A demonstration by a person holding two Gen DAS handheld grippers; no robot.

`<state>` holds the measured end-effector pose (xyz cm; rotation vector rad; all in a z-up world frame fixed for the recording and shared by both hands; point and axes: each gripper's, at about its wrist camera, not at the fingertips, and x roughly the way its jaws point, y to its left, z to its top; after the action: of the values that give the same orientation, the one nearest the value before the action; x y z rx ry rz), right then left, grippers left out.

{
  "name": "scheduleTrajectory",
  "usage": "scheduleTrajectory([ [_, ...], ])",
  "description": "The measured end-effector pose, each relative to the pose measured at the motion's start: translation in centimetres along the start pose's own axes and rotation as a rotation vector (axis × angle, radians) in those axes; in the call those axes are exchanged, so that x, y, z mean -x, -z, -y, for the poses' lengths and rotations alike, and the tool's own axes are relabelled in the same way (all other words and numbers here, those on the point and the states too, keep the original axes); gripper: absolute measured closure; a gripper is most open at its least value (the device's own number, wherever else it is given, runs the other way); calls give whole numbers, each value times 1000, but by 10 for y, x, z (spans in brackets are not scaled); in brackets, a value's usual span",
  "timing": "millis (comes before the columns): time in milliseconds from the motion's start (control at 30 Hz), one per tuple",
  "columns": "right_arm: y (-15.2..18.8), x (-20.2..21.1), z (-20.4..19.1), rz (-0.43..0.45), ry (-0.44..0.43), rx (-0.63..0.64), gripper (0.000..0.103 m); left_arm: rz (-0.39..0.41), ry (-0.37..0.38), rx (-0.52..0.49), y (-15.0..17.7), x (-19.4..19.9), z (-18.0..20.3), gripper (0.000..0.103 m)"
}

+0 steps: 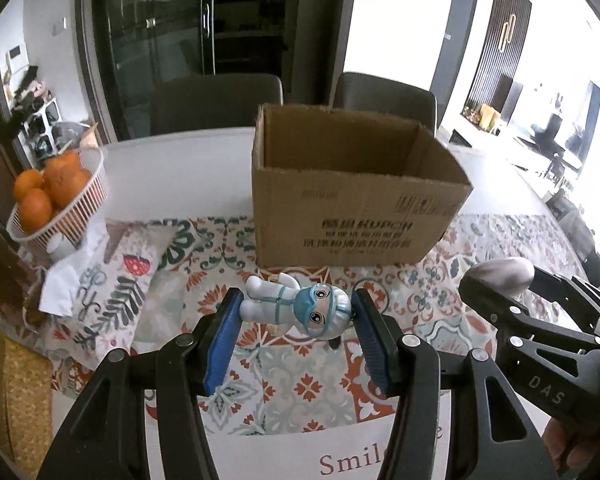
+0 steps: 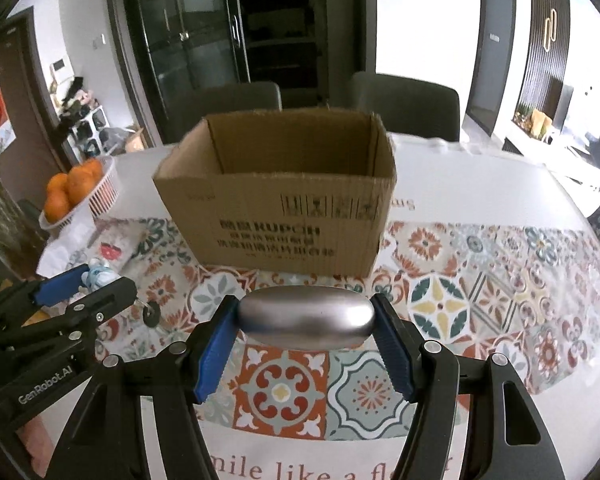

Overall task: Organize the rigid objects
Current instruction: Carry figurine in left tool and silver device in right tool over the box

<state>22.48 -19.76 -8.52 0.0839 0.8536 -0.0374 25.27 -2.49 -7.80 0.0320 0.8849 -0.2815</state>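
Observation:
My left gripper is shut on a small white-and-blue doll figure, held sideways above the patterned tablecloth. A key ring hangs from it. My right gripper is shut on a smooth silver oval piece, held lengthwise between the blue pads. An open, empty-looking cardboard box stands just beyond both grippers; it also shows in the right wrist view. The right gripper with the silver oval shows at the right of the left wrist view. The left gripper shows at the left of the right wrist view.
A white basket of oranges stands at the table's left edge, with a printed pouch and white paper beside it. Two dark chairs stand behind the table. A glass-door cabinet is behind them.

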Motion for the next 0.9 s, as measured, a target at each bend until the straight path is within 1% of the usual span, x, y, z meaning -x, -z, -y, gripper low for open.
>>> scheduleTrajectory([
  [300, -23, 29, 5, 74, -12, 11, 37, 70, -14, -5, -25, 30, 11, 48],
  [467, -38, 43, 6, 114, -15, 22, 37, 88, -23, -4, -39, 41, 15, 48],
  [633, -56, 51, 7, 145, -20, 26, 37, 105, -44, -5, -56, 50, 17, 48],
  [900, -87, 58, 6, 189, -31, 43, 37, 142, -40, -1, -89, 58, 21, 48],
])
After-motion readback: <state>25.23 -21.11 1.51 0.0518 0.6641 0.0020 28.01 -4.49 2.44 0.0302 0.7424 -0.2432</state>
